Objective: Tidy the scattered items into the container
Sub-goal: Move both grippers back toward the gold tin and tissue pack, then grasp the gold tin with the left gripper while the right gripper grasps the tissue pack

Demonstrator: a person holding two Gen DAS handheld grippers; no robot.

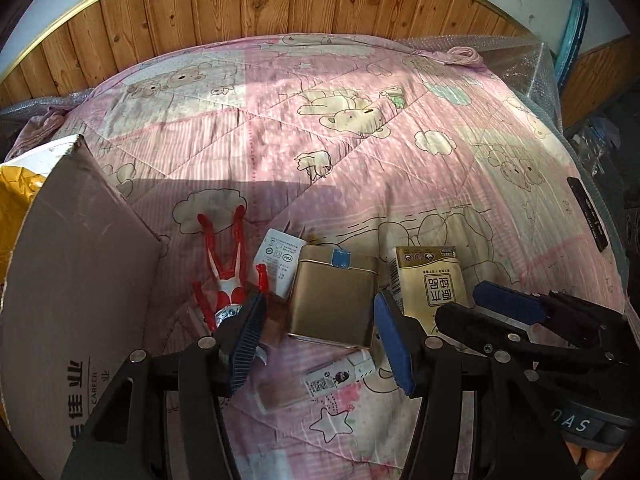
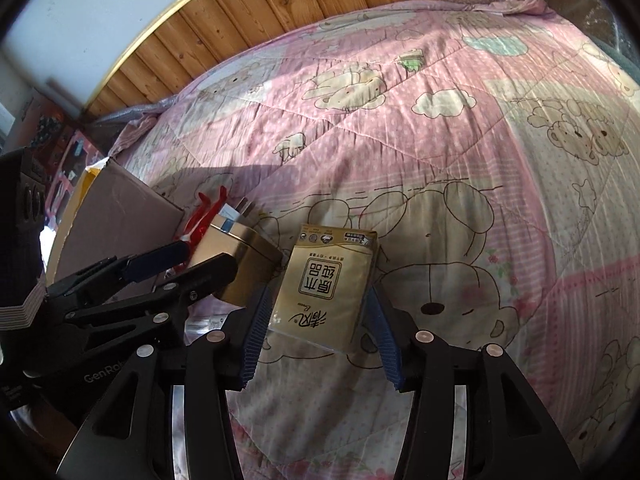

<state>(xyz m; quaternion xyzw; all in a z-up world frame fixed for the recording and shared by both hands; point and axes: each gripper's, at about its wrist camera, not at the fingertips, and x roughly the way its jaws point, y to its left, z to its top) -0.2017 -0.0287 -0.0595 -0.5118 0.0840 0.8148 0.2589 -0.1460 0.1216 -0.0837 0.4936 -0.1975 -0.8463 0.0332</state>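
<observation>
Covering bed: pink bear-print quilt (image 1: 360,152) | wall: wood panelling (image 1: 280,4) | left claw (image 1: 320,340) agape | right claw (image 2: 316,332) agape

tin (image 1: 332,304) between toy (image 1: 224,276), tissue pack (image 1: 432,284)

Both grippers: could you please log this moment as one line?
left gripper: open around tin | right gripper: open around tissue pack | box: left | nothing held
</observation>
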